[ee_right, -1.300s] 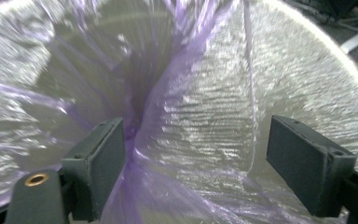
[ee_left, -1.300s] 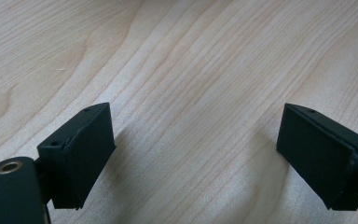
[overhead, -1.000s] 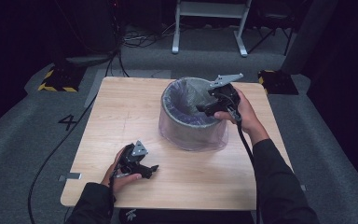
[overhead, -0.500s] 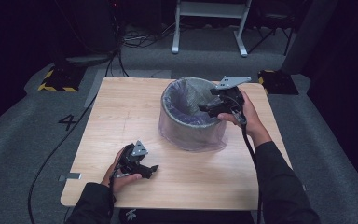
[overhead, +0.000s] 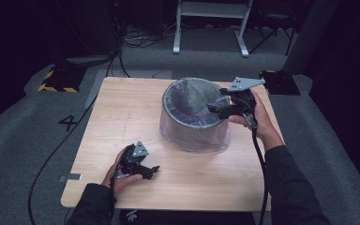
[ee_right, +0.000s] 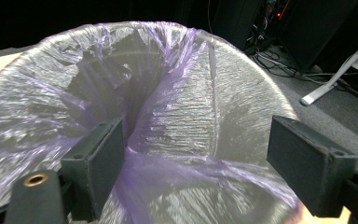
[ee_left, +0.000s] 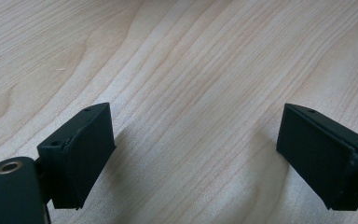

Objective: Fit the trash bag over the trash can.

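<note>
A round grey bin (overhead: 190, 117) lined with a thin purple plastic bag (overhead: 197, 136) stands on the wooden table (overhead: 122, 112), right of centre. The bag drapes over the rim and hangs down the outside. My right gripper (overhead: 214, 108) hovers at the bin's right rim, held by a hand, jaws open. In the right gripper view the bag liner (ee_right: 177, 116) lies beyond the wide-apart jaws with nothing between them. My left gripper (overhead: 153, 171) rests near the table's front edge, open. Bare wood (ee_left: 191, 93) shows between its jaws.
The table stands on grey carpet with black cables (overhead: 51, 154) trailing at the left. A white stand's legs (overhead: 211, 28) are behind the table. A yellow-and-black striped block (overhead: 58, 79) sits on the floor at the far left.
The right gripper has drawn back to the right, from over the bin's inside to its right rim, and risen a little. The left gripper has stayed put.
</note>
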{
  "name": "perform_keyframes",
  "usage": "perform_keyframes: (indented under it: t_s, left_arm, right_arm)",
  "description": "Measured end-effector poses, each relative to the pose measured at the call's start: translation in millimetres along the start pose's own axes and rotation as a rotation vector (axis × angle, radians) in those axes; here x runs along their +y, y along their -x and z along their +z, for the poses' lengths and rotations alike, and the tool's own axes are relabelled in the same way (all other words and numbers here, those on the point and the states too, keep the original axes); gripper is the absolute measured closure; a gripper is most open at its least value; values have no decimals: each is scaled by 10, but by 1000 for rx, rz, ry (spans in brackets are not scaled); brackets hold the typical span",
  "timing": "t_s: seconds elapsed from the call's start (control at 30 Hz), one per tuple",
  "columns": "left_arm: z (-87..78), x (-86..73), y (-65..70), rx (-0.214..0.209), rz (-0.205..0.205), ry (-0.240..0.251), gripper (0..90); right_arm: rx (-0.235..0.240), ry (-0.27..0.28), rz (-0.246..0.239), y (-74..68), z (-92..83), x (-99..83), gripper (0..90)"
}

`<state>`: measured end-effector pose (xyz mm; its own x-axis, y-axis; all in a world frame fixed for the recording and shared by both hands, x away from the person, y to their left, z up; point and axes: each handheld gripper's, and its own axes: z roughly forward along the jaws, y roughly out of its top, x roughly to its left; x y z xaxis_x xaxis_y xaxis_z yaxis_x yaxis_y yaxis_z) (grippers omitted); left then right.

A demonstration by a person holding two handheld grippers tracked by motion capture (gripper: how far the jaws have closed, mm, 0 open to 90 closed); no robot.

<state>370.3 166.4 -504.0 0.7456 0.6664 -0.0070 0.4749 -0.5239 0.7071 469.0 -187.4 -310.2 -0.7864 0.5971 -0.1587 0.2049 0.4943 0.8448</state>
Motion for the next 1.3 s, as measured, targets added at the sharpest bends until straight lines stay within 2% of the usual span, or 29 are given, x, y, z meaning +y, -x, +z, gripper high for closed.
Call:
perform_keyframes:
  t_s: [0.07, 0.13, 0.33, 0.77, 1.0, 1.3]
  left_arm:
    - [0, 0, 0, 0, 0, 0, 107]
    - [0, 0, 0, 0, 0, 0, 107]
    - [0, 2, -3, 0, 3, -1, 106]
    - [3, 3, -4, -1, 3, 0, 105]
    - [3, 3, -4, -2, 3, 0, 105]
    - [2, 3, -5, -1, 5, 0, 105]
  right_arm:
    - [-16, -2, -3, 6, -52, -5, 190]
    - [-4, 2, 5, 17, -94, -18, 187]
    - [-22, -1, -1, 30, -182, -68, 178]
    - [-19, -3, -7, 21, -336, -175, 174]
    - [-35, -21, -30, -1, -392, -242, 173]
    - [-37, -38, -33, -16, -419, -365, 172]
